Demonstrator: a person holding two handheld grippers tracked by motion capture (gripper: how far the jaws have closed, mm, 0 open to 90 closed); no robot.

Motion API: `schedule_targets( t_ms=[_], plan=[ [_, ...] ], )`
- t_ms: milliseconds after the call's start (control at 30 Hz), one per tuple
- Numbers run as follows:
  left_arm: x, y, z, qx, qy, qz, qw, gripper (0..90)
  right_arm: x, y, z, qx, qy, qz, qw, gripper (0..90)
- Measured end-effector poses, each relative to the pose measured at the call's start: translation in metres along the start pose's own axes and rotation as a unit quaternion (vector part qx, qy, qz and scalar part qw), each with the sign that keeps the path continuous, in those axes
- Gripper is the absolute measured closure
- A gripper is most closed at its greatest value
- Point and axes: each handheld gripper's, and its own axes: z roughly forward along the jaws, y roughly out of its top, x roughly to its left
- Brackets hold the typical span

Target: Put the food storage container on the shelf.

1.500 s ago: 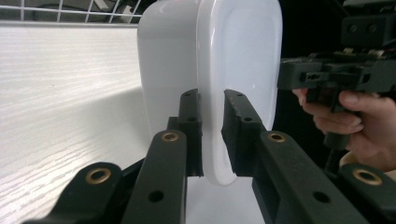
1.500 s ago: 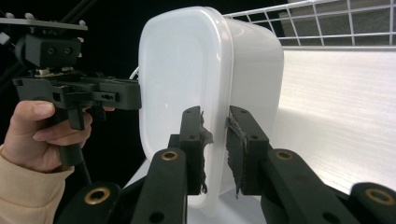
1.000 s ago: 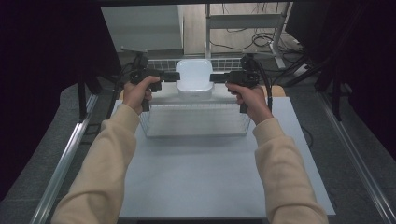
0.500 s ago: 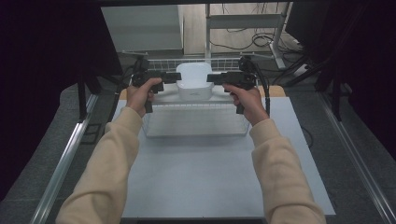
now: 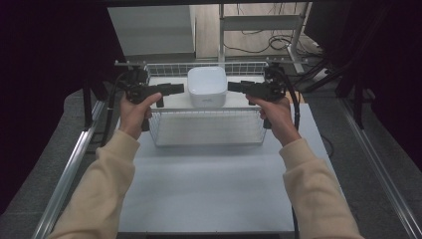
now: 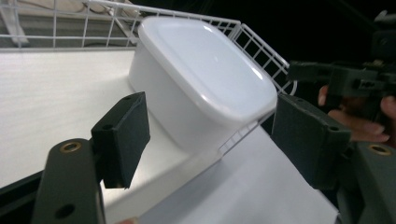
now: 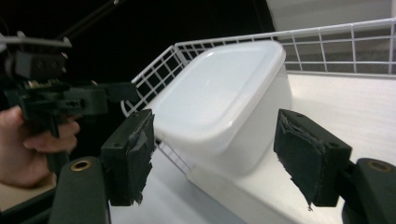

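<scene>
**With both claws spread, the white tub waits in the wire basket**

While the person keeps a gripper on either side of it, the white lidded container (image 5: 207,86) sits inside the wire basket (image 5: 207,126), on the basket's pale floor and toward its far side, close to the back wall of mesh. Nothing is holding it. The left gripper (image 5: 175,88) points in from the left and the right gripper (image 5: 236,86) from the right, each level with the tub and a little short of its side, so from above the two read as a matched pair squared up to the same thing.

From the left gripper view, the jaws stand wide apart, with the container (image 6: 201,79) framed in the gap between the pads and not touching either one; the right gripper view shows the same, its worn foam pads parted and the container (image 7: 224,102) sitting free beyond them. Spread like that, I'd say the claws are set to take the tub from both sides at once. That makes sense for a smooth, rounded box too broad for one claw to span. The basket's front rail stands between the hands and the tub, which would explain why both grippers are held high, above the rim.
</scene>
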Motion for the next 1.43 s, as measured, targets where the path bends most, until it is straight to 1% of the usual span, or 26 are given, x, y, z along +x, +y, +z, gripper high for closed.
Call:
schedule_targets(
  t_ms=[100,133,200,267,333,400,433,467,500,533,567,600,633,700,733,767,867,900,967,1033,1067,1133,1200,1300,1367,1433],
  plan=[
    [-0.010,-0.014,-0.009,0.003,0.011,0.026,0.9996,27.0,0.007,-0.012,-0.012,0.004,-0.007,-0.031,0.9995,29.5],
    [-0.017,-0.022,-0.015,0.005,0.015,0.040,0.9991,26.9,0.009,-0.016,-0.016,0.005,-0.007,-0.038,0.9992,29.5],
    [-0.026,-0.035,-0.022,0.003,0.022,0.061,0.9979,26.7,0.016,-0.030,-0.026,0.017,-0.017,-0.069,0.9973,29.5],
    [-0.034,-0.046,-0.028,0.004,0.021,0.076,0.9968,26.5,0.022,-0.042,-0.033,0.022,-0.030,-0.096,0.9947,29.5],
    [-0.041,-0.062,-0.035,0.003,0.027,0.099,0.9947,26.2,0.029,-0.057,-0.041,0.024,-0.039,-0.118,0.9920,29.5],
    [-0.045,-0.080,-0.041,0.006,0.029,0.113,0.9931,25.9,0.033,-0.075,-0.049,0.022,-0.041,-0.131,0.9904,29.5],
    [-0.046,-0.086,-0.042,0.009,0.032,0.118,0.9925,25.5,0.035,-0.084,-0.053,0.021,-0.041,-0.135,0.9898,29.5],
    [-0.047,-0.097,-0.045,0.015,0.034,0.124,0.9916,25.4,0.035,-0.092,-0.055,0.020,-0.042,-0.139,0.9892,29.5],
    [-0.047,-0.104,-0.046,0.017,0.036,0.126,0.9912,25.2,0.035,-0.104,-0.059,0.020,-0.046,-0.143,0.9885,29.4],
    [-0.045,-0.117,-0.048,0.022,0.044,0.131,0.9901,25.1,0.034,-0.112,-0.061,0.023,-0.050,-0.145,0.9879,29.2],
    [-0.044,-0.125,-0.049,0.021,0.049,0.132,0.9898,24.7,0.031,-0.127,-0.064,0.025,-0.060,-0.148,0.9869,28.9],
    [-0.042,-0.134,-0.049,0.019,0.052,0.129,0.9901,24.7,0.029,-0.135,-0.065,0.026,-0.064,-0.148,0.9865,28.8],
    [-0.038,-0.142,-0.049,0.022,0.053,0.124,0.9907,24.7,0.026,-0.145,-0.067,0.028,-0.071,-0.150,0.9858,28.7],
    [-0.032,-0.156,-0.048,0.024,0.057,0.113,0.9916,24.5,0.017,-0.166,-0.070,0.031,-0.083,-0.146,0.9854,28.2],
    [-0.027,-0.166,-0.046,0.033,0.063,0.110,0.9913,24.5,0.014,-0.173,-0.070,0.035,-0.085,-0.142,0.9856,28.0],
    [-0.024,-0.173,-0.044,0.043,0.069,0.110,0.9906,24.5,0.009,-0.185,-0.072,0.040,-0.093,-0.140,0.9850,27.9],
    [-0.013,-0.191,-0.037,0.067,0.086,0.112,0.9876,24.5,-0.002,-0.208,-0.074,0.043,-0.108,-0.133,0.9844,27.7],
    [-0.011,-0.194,-0.036,0.075,0.090,0.115,0.9866,24.3,-0.006,-0.215,-0.075,0.048,-0.111,-0.133,0.9837,27.4],
    [-0.007,-0.202,-0.035,0.080,0.095,0.113,0.9858,24.1,-0.010,-0.224,-0.075,0.054,-0.118,-0.136,0.9821,27.3],
    [-0.005,-0.208,-0.035,0.087,0.105,0.118,0.9836,23.8,-0.015,-0.231,-0.073,0.058,-0.123,-0.134,0.9815,27.3],
    [-0.003,-0.210,-0.035,0.088,0.106,0.117,0.9835,24.1,-0.017,-0.232,-0.072,0.061,-0.124,-0.131,0.9817,27.3],
    [0.000,-0.214,-0.036,0.090,0.104,0.109,0.9845,24.1,-0.017,-0.233,-0.069,0.064,-0.127,-0.134,0.9808,27.3],
    [0.000,-0.214,-0.036,0.094,0.110,0.114,0.9829,23.9,-0.014,-0.233,-0.068,0.063,-0.125,-0.145,0.9795,27.2],
    [-0.001,-0.215,-0.035,0.091,0.106,0.113,0.9837,23.9,-0.011,-0.233,-0.069,0.058,-0.124,-0.163,0.9771,26.1],
    [0.000,-0.215,-0.034,0.089,0.108,0.111,0.9839,23.9,-0.010,-0.233,-0.069,0.051,-0.127,-0.166,0.9766,25.0],
    [0.000,-0.215,-0.035,0.086,0.116,0.112,0.9831,23.7,-0.011,-0.234,-0.070,0.048,-0.127,-0.162,0.9774,24.5]
  ],
)
